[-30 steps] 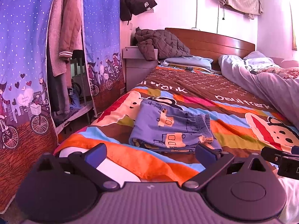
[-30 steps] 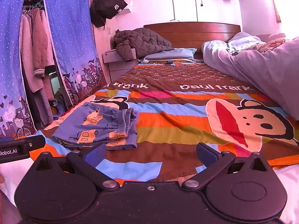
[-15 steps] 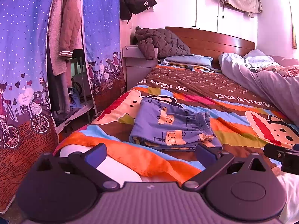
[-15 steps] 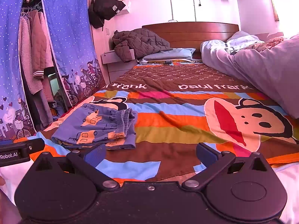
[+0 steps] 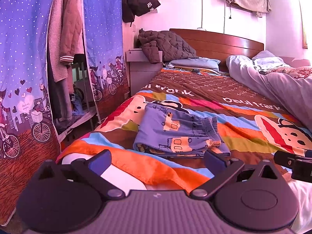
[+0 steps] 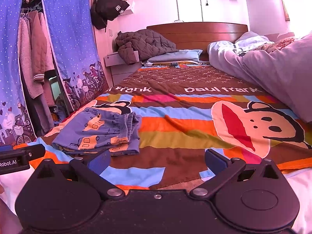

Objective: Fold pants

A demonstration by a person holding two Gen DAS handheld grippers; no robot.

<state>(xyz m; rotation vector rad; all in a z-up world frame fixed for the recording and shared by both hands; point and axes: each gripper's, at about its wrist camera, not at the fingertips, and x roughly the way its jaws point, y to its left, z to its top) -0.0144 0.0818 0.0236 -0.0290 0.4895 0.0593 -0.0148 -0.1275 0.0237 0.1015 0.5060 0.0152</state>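
Note:
The blue pants (image 5: 175,132) with an orange car print lie folded into a small flat stack on the striped bedspread (image 5: 243,117), near the bed's left front. They also show in the right wrist view (image 6: 101,132). My left gripper (image 5: 157,160) is open and empty, held just short of the stack. My right gripper (image 6: 157,160) is open and empty, to the right of the stack and short of it. Each gripper's tip shows at the edge of the other's view.
A grey duvet (image 6: 273,70) is heaped along the bed's right side. A dark quilted jacket (image 5: 165,44) and a pillow (image 5: 195,63) lie by the wooden headboard (image 5: 224,41). A blue fabric wardrobe (image 5: 29,78) with hanging clothes stands left of the bed.
Both grippers have drawn back a little from the folded pants and stayed open. The pants have not moved.

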